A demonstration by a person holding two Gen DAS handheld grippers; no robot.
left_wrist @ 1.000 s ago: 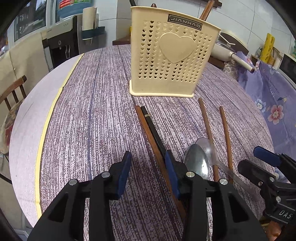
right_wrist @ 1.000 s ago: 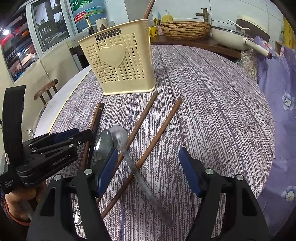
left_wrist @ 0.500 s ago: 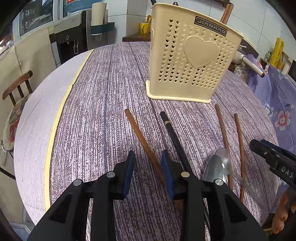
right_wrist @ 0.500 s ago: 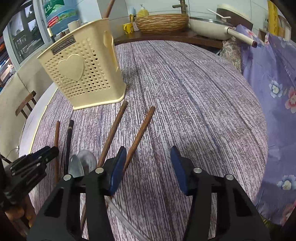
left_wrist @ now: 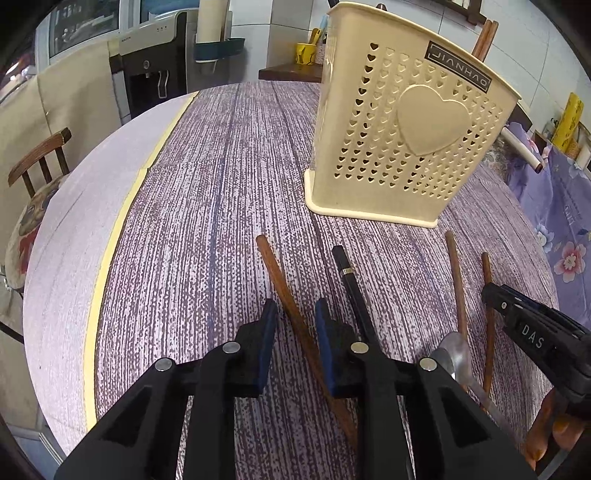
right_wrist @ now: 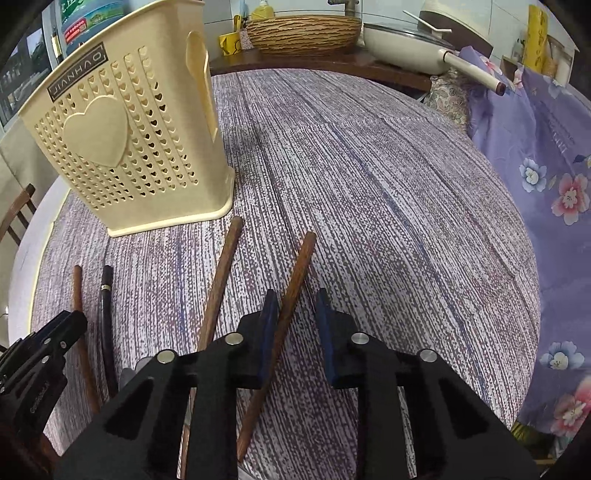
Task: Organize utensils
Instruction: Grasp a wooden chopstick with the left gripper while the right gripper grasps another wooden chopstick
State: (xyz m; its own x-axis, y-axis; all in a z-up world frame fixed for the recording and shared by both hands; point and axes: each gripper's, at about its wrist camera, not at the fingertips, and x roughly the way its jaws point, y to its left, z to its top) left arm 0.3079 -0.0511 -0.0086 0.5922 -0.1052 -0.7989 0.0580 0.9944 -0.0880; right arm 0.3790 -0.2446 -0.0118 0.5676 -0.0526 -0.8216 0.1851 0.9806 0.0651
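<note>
A cream heart-pierced utensil holder (left_wrist: pixel 406 129) stands upright on the round table. My left gripper (left_wrist: pixel 295 325) points down at the table with its jaws closing. A brown chopstick (left_wrist: pixel 273 266) lies between the blue pads, with a gap still showing on its left. A black chopstick (left_wrist: pixel 349 280) lies just right of that gripper. My right gripper (right_wrist: pixel 295 321) is also closing. Another brown chopstick (right_wrist: pixel 301 266) runs between its pads, close to the left one and apart from the right one. A fourth chopstick (right_wrist: pixel 223 269) lies left of it. Spoons (left_wrist: pixel 454 350) lie between the grippers.
The table's left edge carries a yellow strip (left_wrist: pixel 110 251), with a wooden chair (left_wrist: pixel 40 158) beyond it. A purple floral cloth (right_wrist: pixel 546 166) hangs off the right side. A woven basket (right_wrist: pixel 303 33) and a white pan (right_wrist: pixel 399 48) sit on the counter behind.
Both pairs of jaws have narrowed. The left gripper shifted left, and the brown chopstick now lies apart from the black one. The right gripper moved right, from the spoons onto the rightmost chopstick.
</note>
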